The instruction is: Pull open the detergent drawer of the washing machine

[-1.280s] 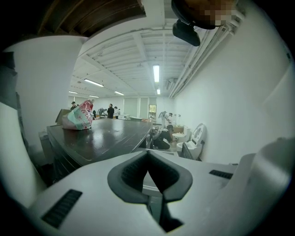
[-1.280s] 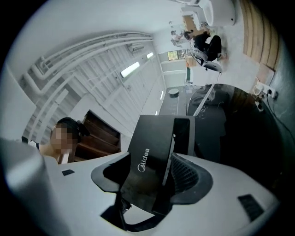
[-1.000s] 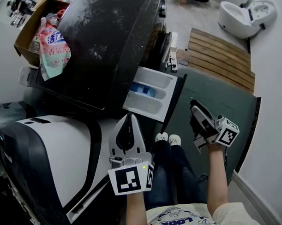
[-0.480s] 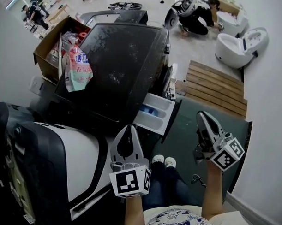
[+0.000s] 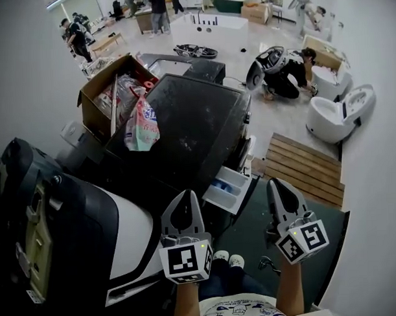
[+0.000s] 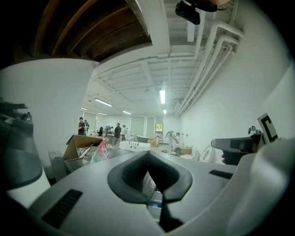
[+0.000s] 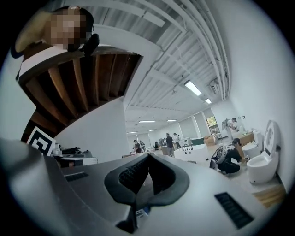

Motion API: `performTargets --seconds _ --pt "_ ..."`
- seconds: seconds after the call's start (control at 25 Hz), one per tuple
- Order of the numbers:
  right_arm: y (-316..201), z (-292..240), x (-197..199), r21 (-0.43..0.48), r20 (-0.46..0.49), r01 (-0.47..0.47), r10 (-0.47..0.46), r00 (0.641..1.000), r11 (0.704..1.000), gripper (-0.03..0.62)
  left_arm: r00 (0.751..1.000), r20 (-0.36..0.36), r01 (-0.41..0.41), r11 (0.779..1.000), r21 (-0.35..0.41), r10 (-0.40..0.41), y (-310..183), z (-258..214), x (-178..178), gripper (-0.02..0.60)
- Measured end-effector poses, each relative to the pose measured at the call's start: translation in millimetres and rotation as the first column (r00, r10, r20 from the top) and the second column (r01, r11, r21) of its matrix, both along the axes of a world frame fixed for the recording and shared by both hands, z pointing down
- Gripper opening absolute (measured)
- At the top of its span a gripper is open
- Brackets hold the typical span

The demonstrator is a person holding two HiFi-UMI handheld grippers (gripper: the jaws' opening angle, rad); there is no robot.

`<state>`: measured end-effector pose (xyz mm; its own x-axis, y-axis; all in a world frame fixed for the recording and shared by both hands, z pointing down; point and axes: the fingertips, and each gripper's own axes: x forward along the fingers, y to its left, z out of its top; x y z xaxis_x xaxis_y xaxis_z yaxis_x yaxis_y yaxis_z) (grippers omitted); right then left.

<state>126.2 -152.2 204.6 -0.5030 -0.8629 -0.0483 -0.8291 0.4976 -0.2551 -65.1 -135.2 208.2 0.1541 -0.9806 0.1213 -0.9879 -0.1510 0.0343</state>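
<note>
The black-topped washing machine (image 5: 184, 125) stands ahead of me in the head view. Its white detergent drawer (image 5: 228, 189) sticks out of the front, pulled open, with blue inside. My left gripper (image 5: 184, 195) hovers just left of the drawer, shut and empty. To the drawer's right my right gripper (image 5: 275, 182) is held up over the green floor, jaws together with nothing in them. Neither touches the drawer. The left gripper view shows the left gripper (image 6: 147, 154) with its tips meeting, and the right gripper view shows the same for the right gripper (image 7: 148, 156).
A cardboard box (image 5: 108, 92) and a detergent bag (image 5: 142, 127) sit on the machine's far left. A white and black appliance (image 5: 90, 235) fills the near left. A wooden slat platform (image 5: 305, 166), white toilets (image 5: 339, 113) and a crouching person (image 5: 289, 73) lie to the right.
Both grippers have risen. The right gripper has rolled from lying on its side to upright and its jaws have closed. The drawer stays pulled out.
</note>
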Motion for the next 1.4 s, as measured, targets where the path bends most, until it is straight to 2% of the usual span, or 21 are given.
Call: performTargets --seconds 0.36,0.76,1.4 --pt "10 -48 -33 0.096 -0.107 -0.027 0.038 0.994 0.995 0.012 0.999 0.008 0.030 0.996 0.082 -0.031 16 -49 -22 0.014" --pt "19 -78 -45 0.177 -0.160 -0.055 0.084 0.984 0.983 0.011 0.999 0.018 0.044 0.987 0.156 -0.047 23 -80 -28 0.014" --pt "15 -86 -49 0.184 -0.165 -0.065 0.096 0.982 0.981 0.011 1.000 0.013 0.025 0.983 0.184 -0.028 21 -93 -26 0.014"
